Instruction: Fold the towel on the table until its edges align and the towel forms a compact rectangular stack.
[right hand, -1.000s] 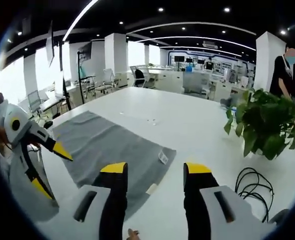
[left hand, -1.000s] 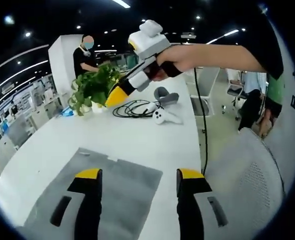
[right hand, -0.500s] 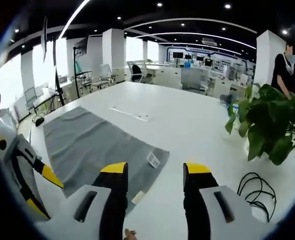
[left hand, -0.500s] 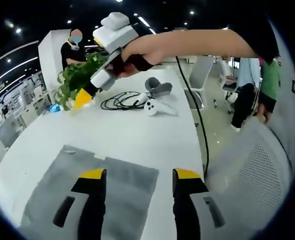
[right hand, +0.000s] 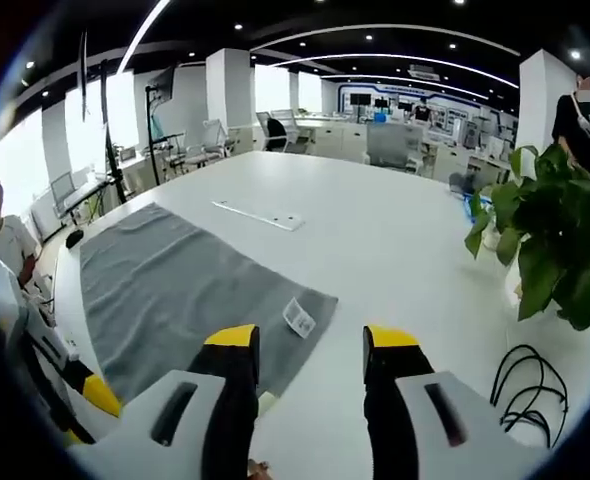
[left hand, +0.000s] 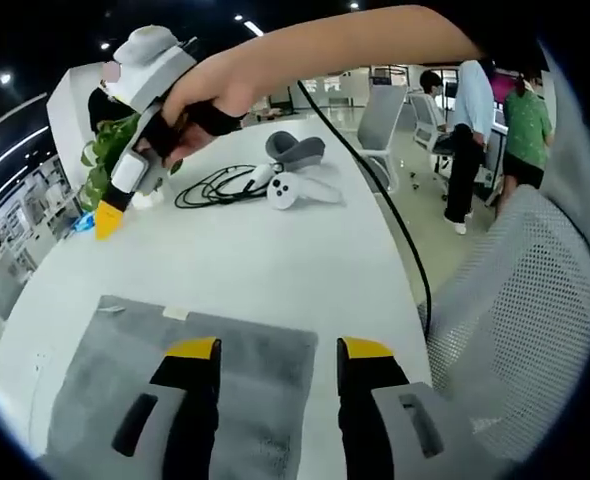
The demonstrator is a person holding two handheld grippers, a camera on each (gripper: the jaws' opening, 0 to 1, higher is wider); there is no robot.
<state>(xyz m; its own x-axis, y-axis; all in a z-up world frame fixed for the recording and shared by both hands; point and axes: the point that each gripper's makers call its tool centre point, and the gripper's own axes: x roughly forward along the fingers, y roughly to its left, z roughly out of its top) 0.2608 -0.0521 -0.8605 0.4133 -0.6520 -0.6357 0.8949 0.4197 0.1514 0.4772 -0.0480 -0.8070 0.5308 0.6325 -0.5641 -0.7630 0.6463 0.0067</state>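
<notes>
The big white table (right hand: 375, 230) holds a gray towel (right hand: 175, 290) lying flat near its edge. The left gripper (left hand: 270, 350) hangs over one towel corner, jaws spread wide. The right gripper (right hand: 310, 340) is wide apart too, above the corner with the small white tag (right hand: 298, 316).

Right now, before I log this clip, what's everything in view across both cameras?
towel: one, grey, spread flat on the table, white tag at a corner
table: one, white
plant: one, green, far end of table
cable: one, black, coiled by the plant
controller: one, white, beside the cable
headset: one, grey, behind the controller
strip: one, white, beyond the towel
chair: one, grey mesh, beside the table
people: several, in the background
left claw: yellow tips, open, over the towel edge
right claw: yellow tips, open, above the tagged corner
</notes>
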